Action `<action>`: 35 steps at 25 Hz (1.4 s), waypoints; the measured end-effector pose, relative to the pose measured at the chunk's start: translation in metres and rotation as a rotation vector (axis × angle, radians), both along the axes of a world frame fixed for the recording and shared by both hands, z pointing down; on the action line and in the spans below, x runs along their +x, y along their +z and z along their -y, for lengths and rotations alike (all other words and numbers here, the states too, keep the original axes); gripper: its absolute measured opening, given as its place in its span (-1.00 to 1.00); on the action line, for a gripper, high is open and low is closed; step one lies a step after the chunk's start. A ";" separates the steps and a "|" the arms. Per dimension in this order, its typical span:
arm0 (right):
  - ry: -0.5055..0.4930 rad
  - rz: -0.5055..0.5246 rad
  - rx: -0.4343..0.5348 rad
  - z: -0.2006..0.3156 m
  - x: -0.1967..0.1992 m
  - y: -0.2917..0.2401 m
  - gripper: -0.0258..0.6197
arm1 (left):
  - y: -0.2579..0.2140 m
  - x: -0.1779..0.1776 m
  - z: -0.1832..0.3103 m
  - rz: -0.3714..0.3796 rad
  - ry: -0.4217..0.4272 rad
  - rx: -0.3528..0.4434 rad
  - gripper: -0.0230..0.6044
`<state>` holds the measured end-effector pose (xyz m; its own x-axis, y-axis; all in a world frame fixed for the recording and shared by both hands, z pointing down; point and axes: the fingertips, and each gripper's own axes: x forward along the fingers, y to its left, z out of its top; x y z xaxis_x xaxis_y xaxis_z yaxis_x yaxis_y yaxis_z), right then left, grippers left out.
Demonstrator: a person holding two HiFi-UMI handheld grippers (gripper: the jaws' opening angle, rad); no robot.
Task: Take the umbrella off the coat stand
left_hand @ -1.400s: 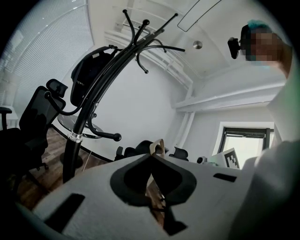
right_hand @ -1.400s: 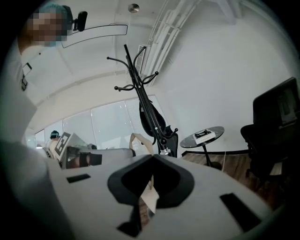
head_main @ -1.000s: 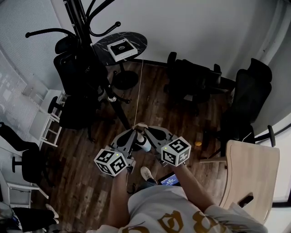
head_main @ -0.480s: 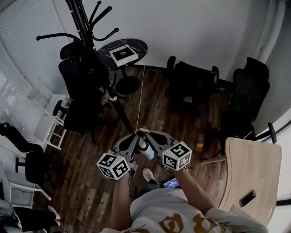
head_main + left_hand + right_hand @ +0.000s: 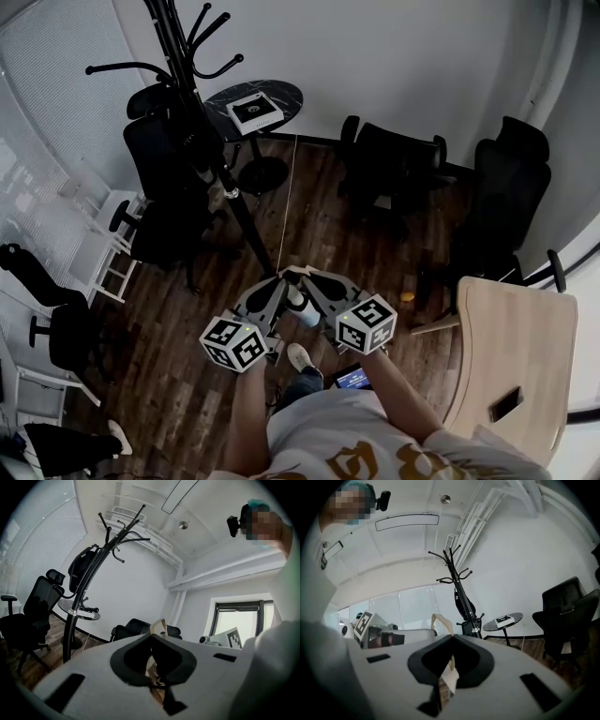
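The black coat stand point(image 5: 185, 80) rises at the upper left, a few steps ahead of me; it also shows in the left gripper view point(image 5: 96, 569) and the right gripper view point(image 5: 459, 588). A dark bundle point(image 5: 79, 569) hangs on it, and I cannot tell what it is. My left gripper point(image 5: 279, 278) and right gripper point(image 5: 302, 277) meet tip to tip over the floor. Both are shut on a beige strap point(image 5: 159, 626) point(image 5: 439, 620), whose loop pokes above the jaws. A white tag point(image 5: 450, 679) dangles under them. A short white and blue object point(image 5: 302, 307), perhaps a folded umbrella, hangs below.
A round black table point(image 5: 281, 92) with a white box stands behind the stand. Black office chairs point(image 5: 394, 169) point(image 5: 511, 187) line the far wall, another point(image 5: 155, 150) is by the stand. A wooden table point(image 5: 516, 356) is at my right, white stools point(image 5: 98, 248) at the left.
The two grippers have stayed together on the strap at about the same spot. The head view has shifted slightly, so the coat stand and table sit a little further right.
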<state>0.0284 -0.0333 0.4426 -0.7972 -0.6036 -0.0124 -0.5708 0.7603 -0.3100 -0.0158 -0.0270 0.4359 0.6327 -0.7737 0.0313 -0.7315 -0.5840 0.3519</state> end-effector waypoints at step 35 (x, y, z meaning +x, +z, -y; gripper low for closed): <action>0.041 -0.024 0.014 -0.025 0.013 0.002 -0.88 | 0.002 0.007 -0.025 -0.010 0.026 -0.001 -0.85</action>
<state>0.0410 -0.0085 0.4445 -0.7723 -0.6352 -0.0022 -0.6084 0.7407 -0.2849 -0.0084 -0.0022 0.4376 0.6532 -0.7568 0.0252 -0.7122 -0.6028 0.3597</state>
